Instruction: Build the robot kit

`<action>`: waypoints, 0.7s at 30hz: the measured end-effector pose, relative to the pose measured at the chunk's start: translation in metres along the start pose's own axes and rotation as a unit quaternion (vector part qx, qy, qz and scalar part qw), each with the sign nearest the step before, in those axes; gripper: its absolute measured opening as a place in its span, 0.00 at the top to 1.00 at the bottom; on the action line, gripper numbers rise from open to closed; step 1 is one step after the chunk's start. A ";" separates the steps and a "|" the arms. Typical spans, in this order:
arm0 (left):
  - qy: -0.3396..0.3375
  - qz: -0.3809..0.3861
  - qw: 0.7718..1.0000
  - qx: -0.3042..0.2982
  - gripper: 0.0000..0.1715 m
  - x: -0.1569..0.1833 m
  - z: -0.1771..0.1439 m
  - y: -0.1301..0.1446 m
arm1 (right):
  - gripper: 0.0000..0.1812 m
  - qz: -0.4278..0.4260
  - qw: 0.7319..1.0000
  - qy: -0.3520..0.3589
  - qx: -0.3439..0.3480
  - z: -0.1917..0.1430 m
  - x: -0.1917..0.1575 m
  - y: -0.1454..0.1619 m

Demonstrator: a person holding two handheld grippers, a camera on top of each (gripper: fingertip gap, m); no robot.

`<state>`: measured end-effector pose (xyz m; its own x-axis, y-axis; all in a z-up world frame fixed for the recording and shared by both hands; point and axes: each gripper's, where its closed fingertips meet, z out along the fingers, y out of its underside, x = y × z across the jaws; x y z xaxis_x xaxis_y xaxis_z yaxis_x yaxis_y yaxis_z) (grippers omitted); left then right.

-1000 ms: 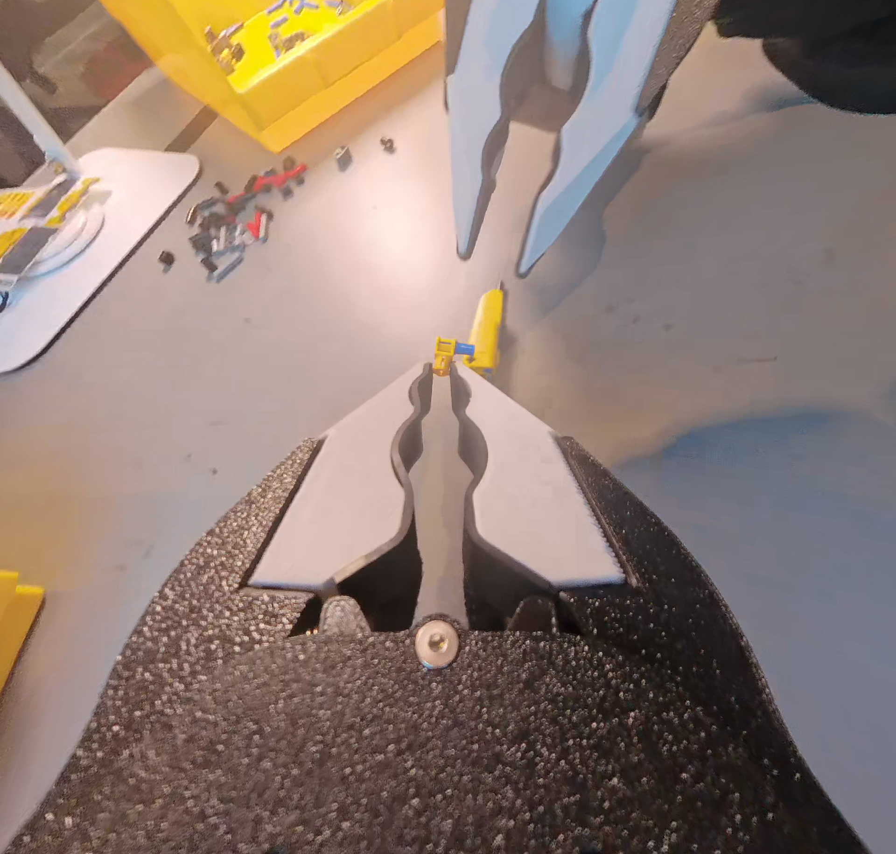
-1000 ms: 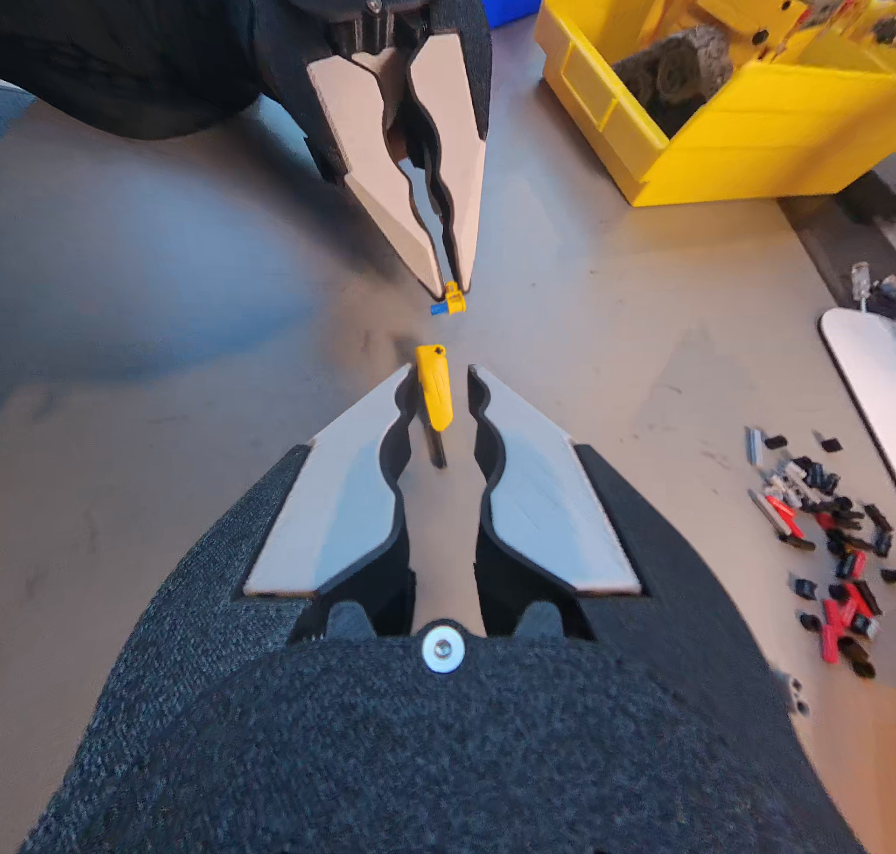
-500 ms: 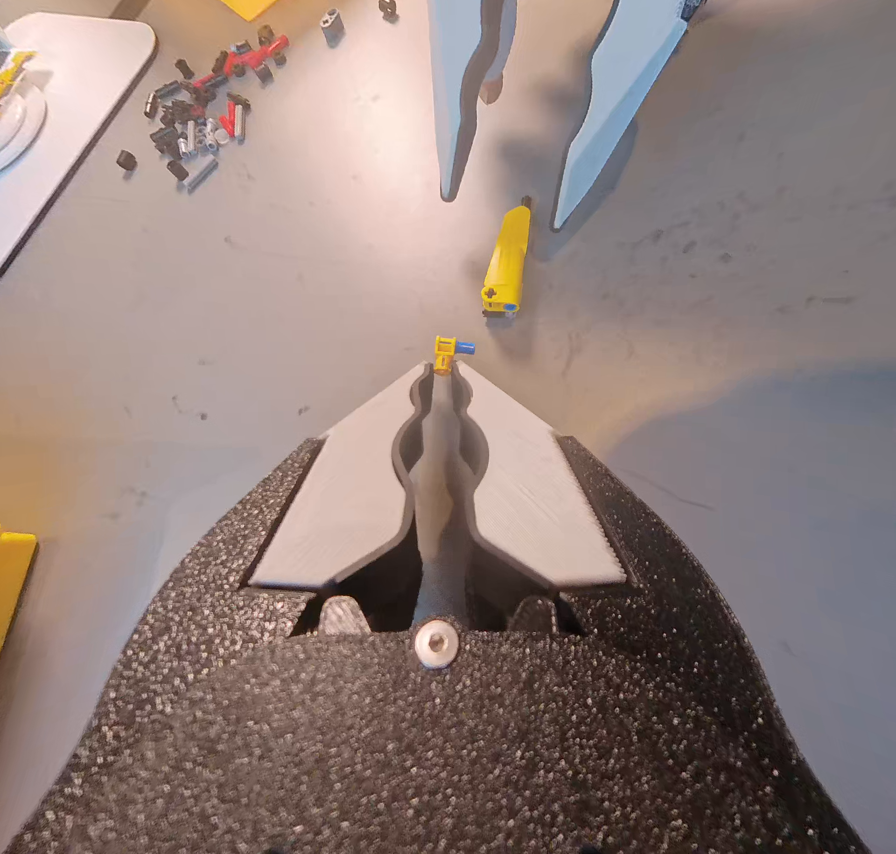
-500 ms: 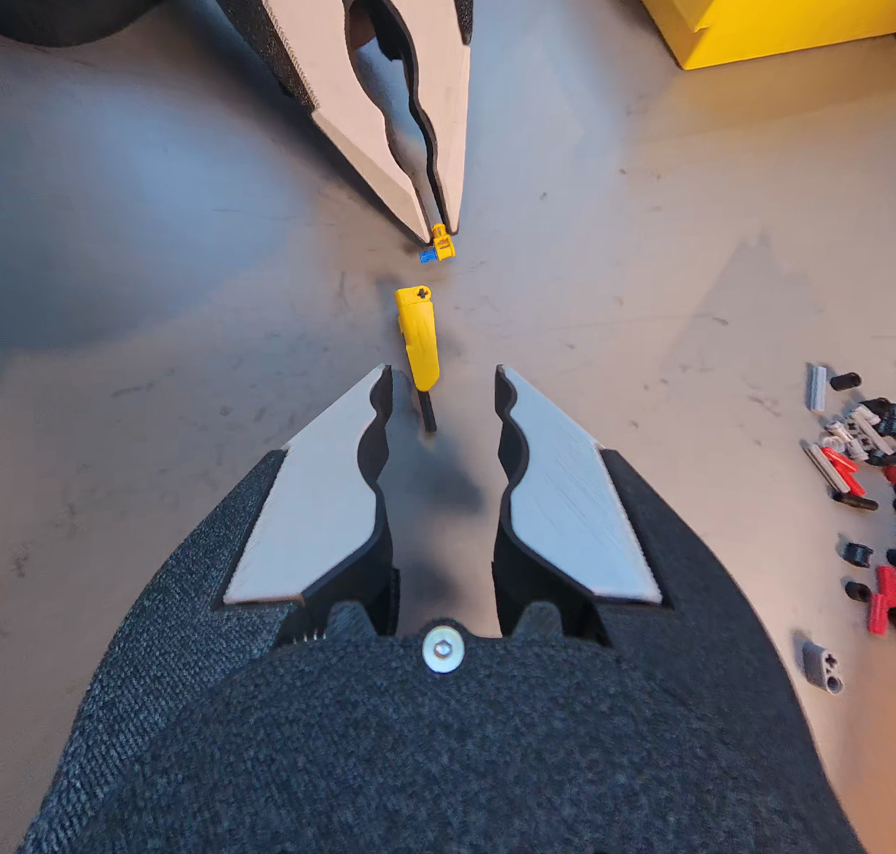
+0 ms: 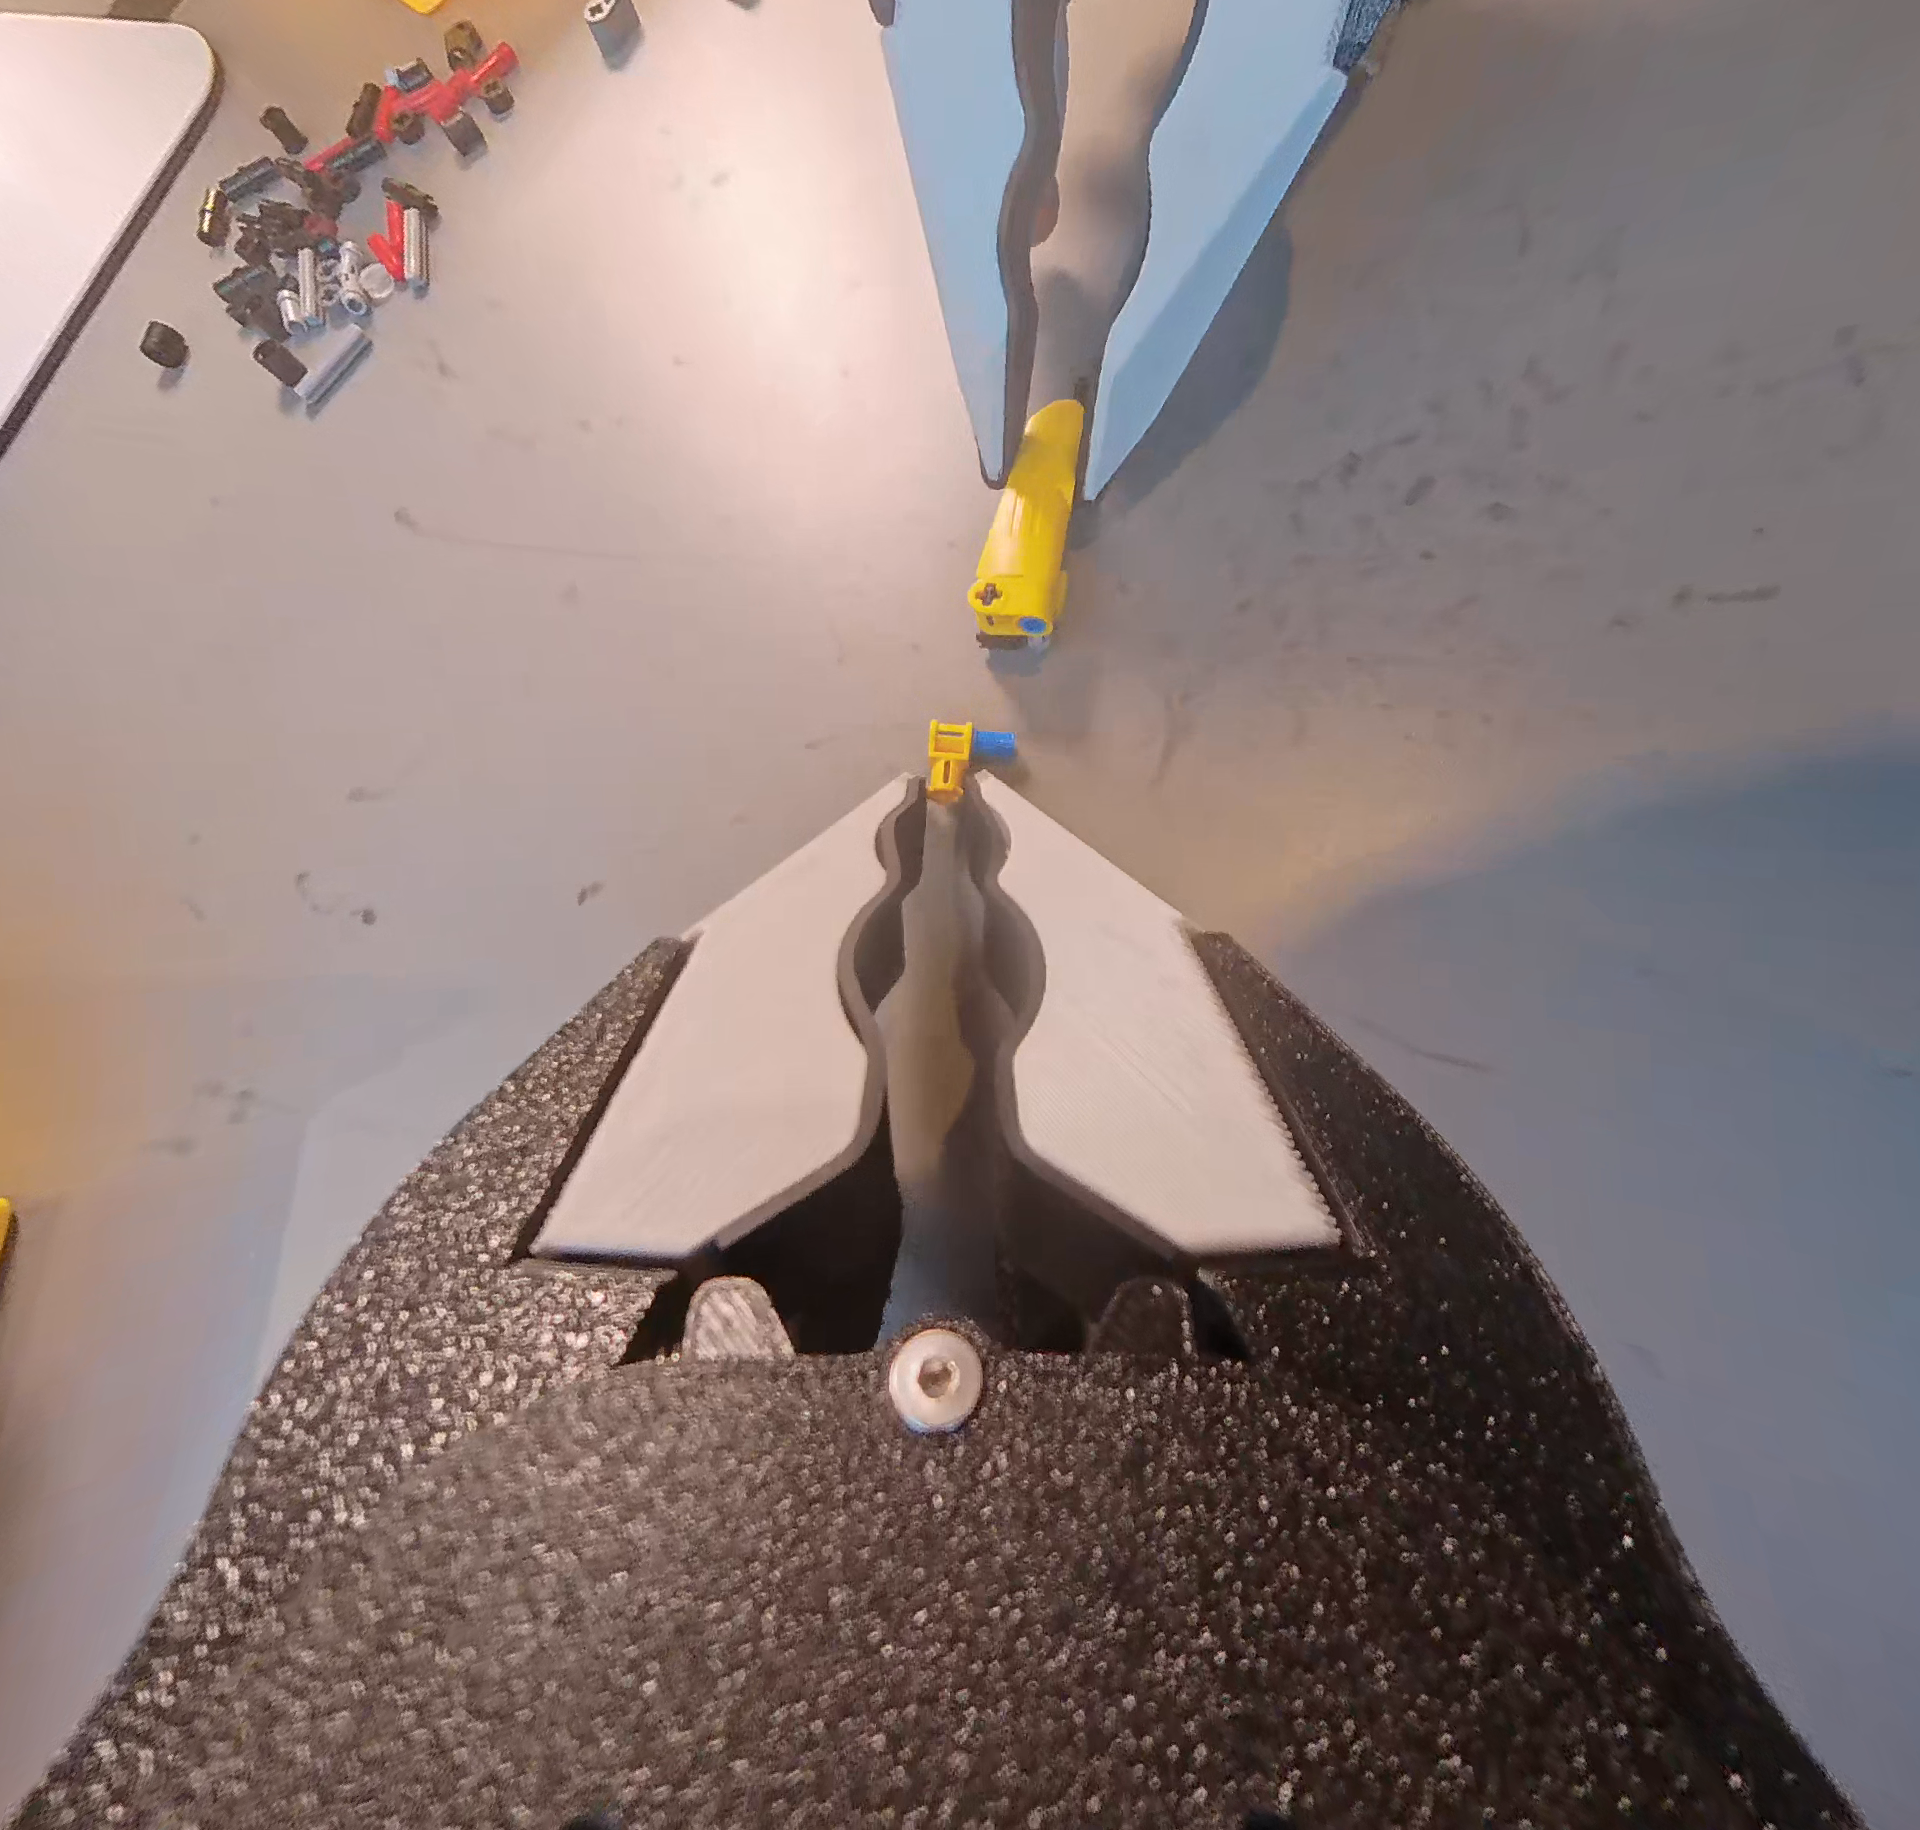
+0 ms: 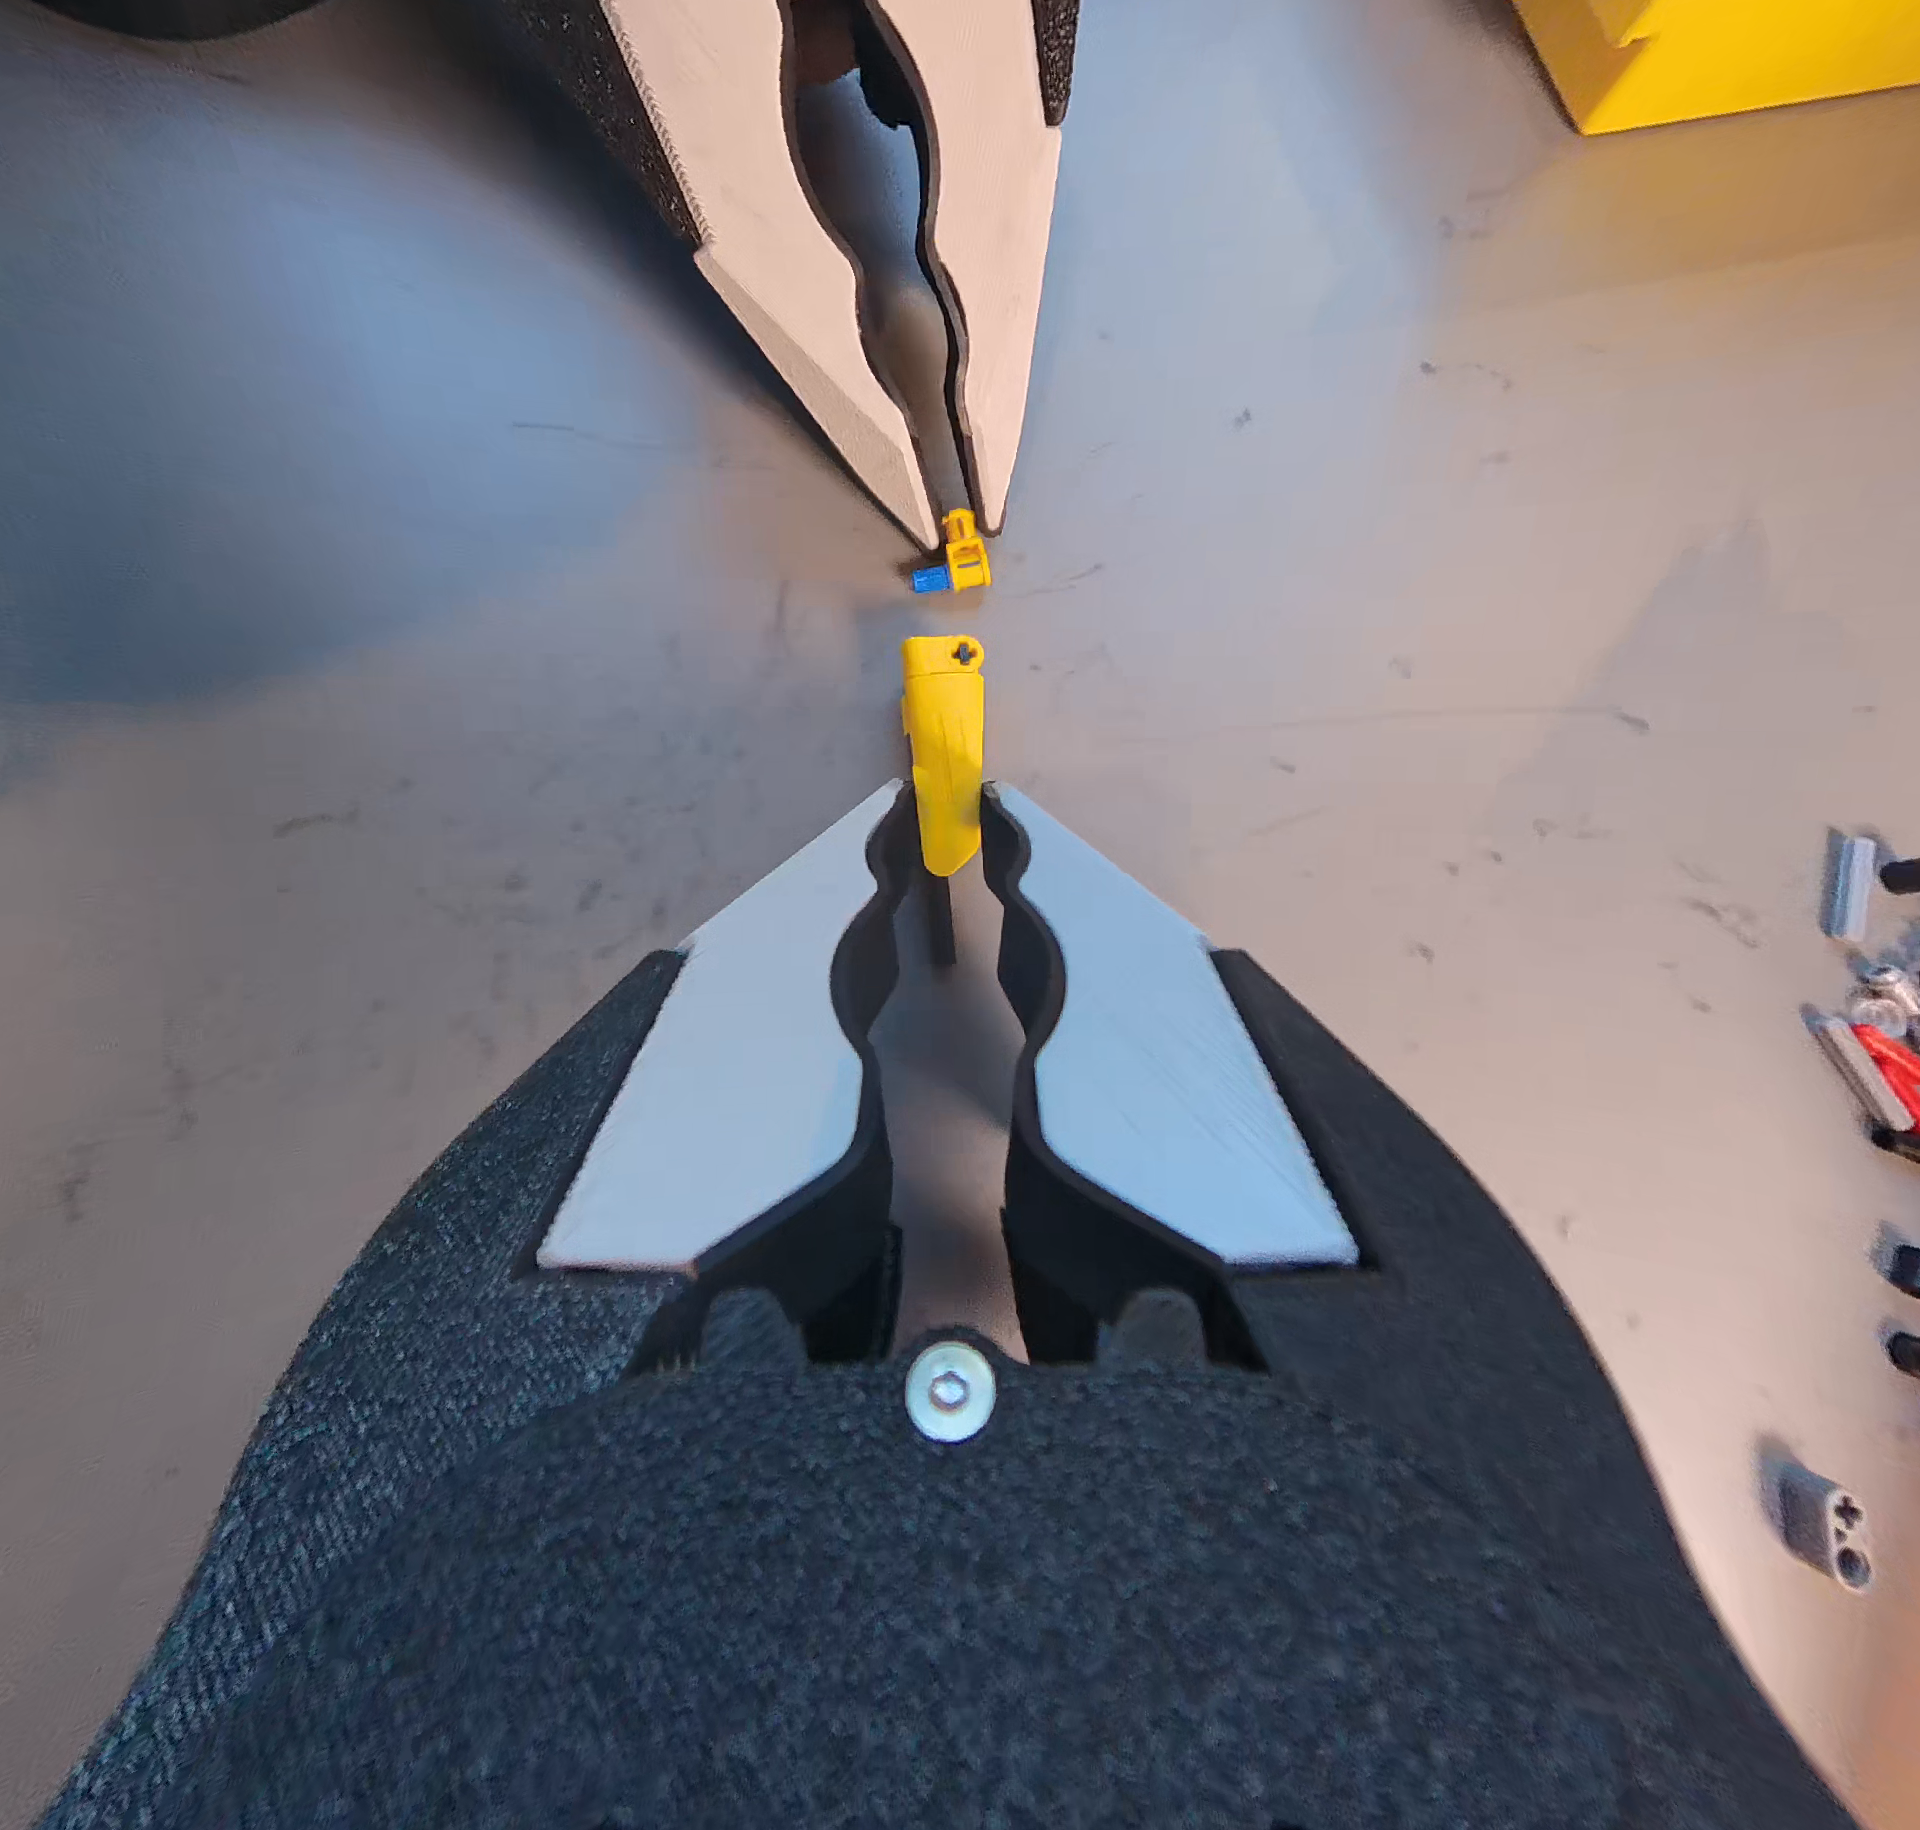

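My left gripper [image 5: 945,791] is shut on a small yellow connector with a blue pin [image 5: 951,747] sticking out to the right, held just above the grey table. My right gripper [image 6: 941,793] is shut on the rear half of a long yellow piece [image 6: 943,731] that lies on the table, a black axle [image 6: 943,923] trailing back between the fingers. The two parts face each other end to end, a short gap apart. In the left wrist view the right gripper [image 5: 1042,476] holds the long yellow piece [image 5: 1023,544]. In the right wrist view the left gripper [image 6: 966,528] holds the connector [image 6: 961,565].
A pile of small black, red and grey parts [image 5: 332,222] lies to the side and shows in the right wrist view [image 6: 1870,1032]. A lone grey connector [image 6: 1823,1531] lies nearby. A yellow bin [image 6: 1714,4] and a white board [image 5: 83,170] stand beyond. One gripper's finger ends stand about 6 centimeters off the other's.
My right gripper has closed from wide open onto the long yellow piece. Both grippers have come lower and closer to the table. The left keeps its hold on the connector.
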<state>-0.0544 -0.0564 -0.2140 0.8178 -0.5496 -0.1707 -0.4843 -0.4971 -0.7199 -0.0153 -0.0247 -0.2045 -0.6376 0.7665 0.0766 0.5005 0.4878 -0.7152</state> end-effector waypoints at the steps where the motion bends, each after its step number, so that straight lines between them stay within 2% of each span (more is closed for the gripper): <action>1: 0.001 -0.002 1.000 -0.001 0.96 0.000 0.000 0.000 | 0.94 0.009 1.000 -0.005 0.004 -0.001 0.000 0.001; 7: 0.015 -0.028 1.000 -0.001 0.96 0.001 -0.001 0.002 | 0.93 0.075 0.995 -0.050 0.051 -0.013 0.000 -0.001; 14: 0.028 -0.056 0.998 0.002 0.96 0.001 -0.002 0.002 | 0.93 0.105 0.988 -0.081 0.082 -0.019 -0.004 -0.007; 21: 0.059 -0.080 0.994 0.035 0.96 0.008 -0.007 -0.010 | 0.93 0.129 0.981 -0.098 0.104 -0.025 -0.003 -0.011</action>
<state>-0.0449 -0.0600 -0.2035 0.8381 -0.5449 0.0272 -0.3251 -0.5388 -0.7772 -0.0043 -0.0226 -0.1795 -0.6158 0.7484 -0.2464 0.5433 0.1770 -0.8207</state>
